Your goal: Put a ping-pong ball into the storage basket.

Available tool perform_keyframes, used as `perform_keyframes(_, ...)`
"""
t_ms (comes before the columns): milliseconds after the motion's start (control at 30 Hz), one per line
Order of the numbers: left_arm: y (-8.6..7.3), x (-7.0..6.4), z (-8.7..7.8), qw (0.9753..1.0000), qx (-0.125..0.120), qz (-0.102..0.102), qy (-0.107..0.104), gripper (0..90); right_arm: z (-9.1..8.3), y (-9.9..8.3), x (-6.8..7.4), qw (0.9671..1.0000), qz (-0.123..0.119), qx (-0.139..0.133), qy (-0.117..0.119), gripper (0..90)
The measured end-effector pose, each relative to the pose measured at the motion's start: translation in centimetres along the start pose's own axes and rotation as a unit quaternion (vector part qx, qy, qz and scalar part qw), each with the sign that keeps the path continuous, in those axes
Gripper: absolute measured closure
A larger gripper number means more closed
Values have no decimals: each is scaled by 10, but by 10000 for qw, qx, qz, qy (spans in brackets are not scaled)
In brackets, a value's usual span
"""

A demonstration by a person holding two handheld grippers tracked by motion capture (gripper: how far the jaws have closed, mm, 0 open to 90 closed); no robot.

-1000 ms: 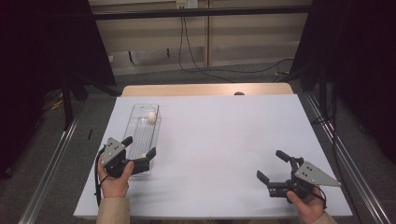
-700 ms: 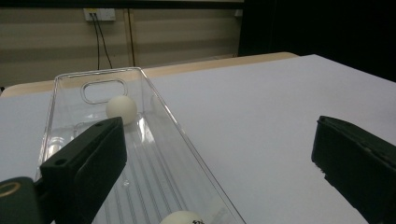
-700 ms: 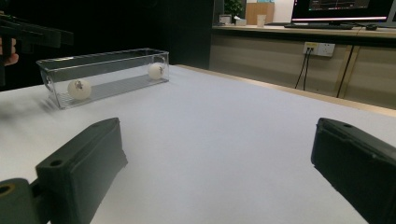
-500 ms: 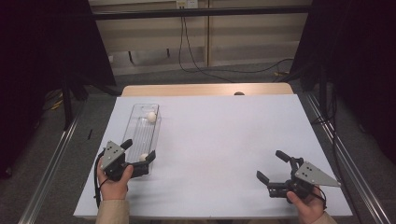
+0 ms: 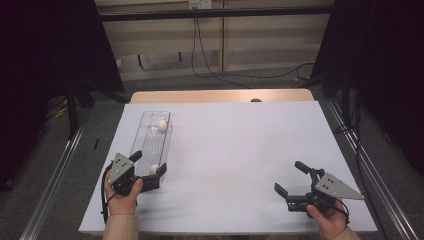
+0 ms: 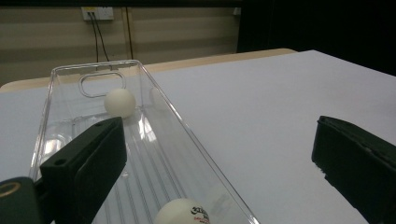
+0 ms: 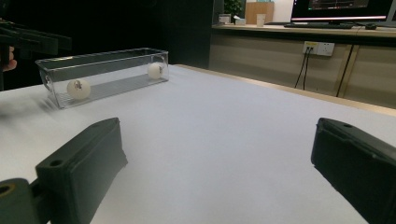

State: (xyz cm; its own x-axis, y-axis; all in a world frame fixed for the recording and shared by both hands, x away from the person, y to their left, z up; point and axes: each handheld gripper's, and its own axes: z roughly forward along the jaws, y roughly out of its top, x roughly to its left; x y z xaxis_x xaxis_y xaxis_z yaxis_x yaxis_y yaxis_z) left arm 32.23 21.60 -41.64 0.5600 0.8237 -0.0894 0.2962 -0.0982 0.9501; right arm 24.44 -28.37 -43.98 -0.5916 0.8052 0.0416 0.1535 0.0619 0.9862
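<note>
While the left gripper (image 5: 149, 165) is held wide open astride the tray's (image 5: 148, 131) near end, a ball (image 6: 181, 212) lies between its jaws, ungripped; the right gripper (image 5: 292, 178) is held wide open, empty.

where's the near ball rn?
The near ball lies in the clear tray at its near end, on the table's left in the high view, between the open jaws of the left claw.

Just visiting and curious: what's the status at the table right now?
Left gripper open, at near end of clear tray. Right gripper open, holding nothing. Two white balls in tray, near ball, far ball. Nothing in the way.
</note>
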Motion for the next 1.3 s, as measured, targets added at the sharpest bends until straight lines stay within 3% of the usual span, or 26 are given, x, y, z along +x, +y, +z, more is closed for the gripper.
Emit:
perform_keyframes(400,-9,10,-11,9993,-169,-330,35,32,0,0,0,10000,-5,-7,3,18)
perform_keyframes(1300,-19,14,-21,9998,14,-143,112,32,1,-1,1,10000,-17,4,5,18)
